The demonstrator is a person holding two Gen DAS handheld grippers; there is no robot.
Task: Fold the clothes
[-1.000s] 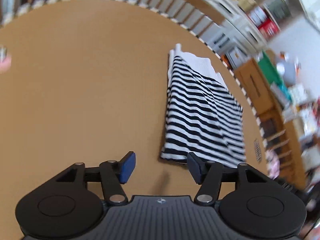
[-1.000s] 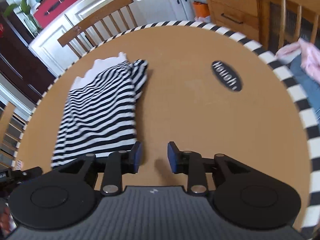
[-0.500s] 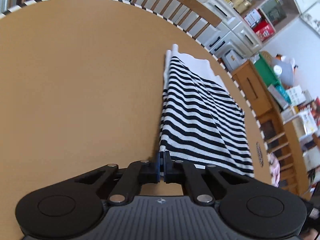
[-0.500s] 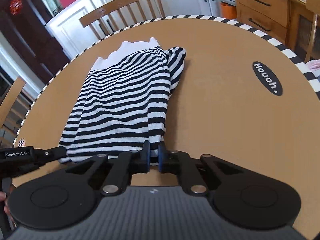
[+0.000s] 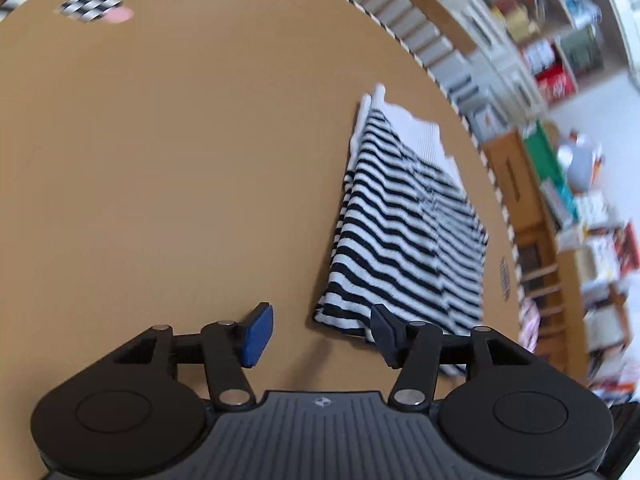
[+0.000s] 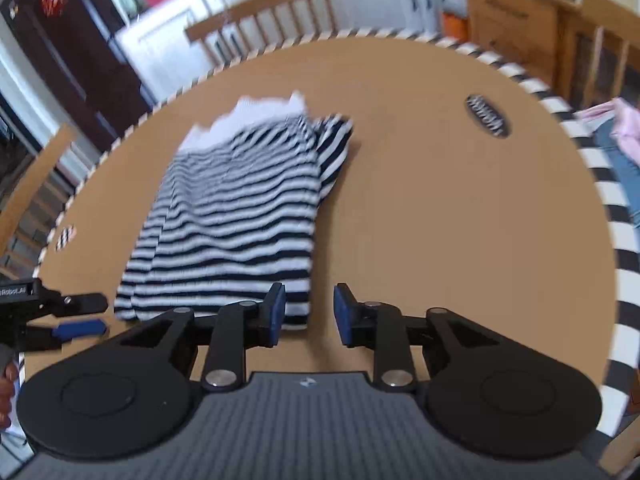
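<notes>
A black-and-white striped garment [image 5: 408, 232] lies folded flat on the round brown table [image 5: 160, 160], with a white part at its far end. It also shows in the right wrist view [image 6: 236, 216]. My left gripper [image 5: 320, 334] is open and empty, just off the garment's near left corner. My right gripper [image 6: 308, 316] is open and empty at the garment's near right corner. The left gripper also shows at the left edge of the right wrist view [image 6: 68, 316].
The table [image 6: 460, 220] has a black-and-white striped rim and a dark oval label [image 6: 488, 116]. Wooden chairs [image 6: 264, 20] stand around it. Cabinets and shelves [image 5: 560, 60] lie beyond. A pink cloth [image 6: 624, 120] lies off the table's right side.
Half a second ago both grippers were shut at the garment's near edge. Now both have opened and drawn back slightly. The garment lies flat.
</notes>
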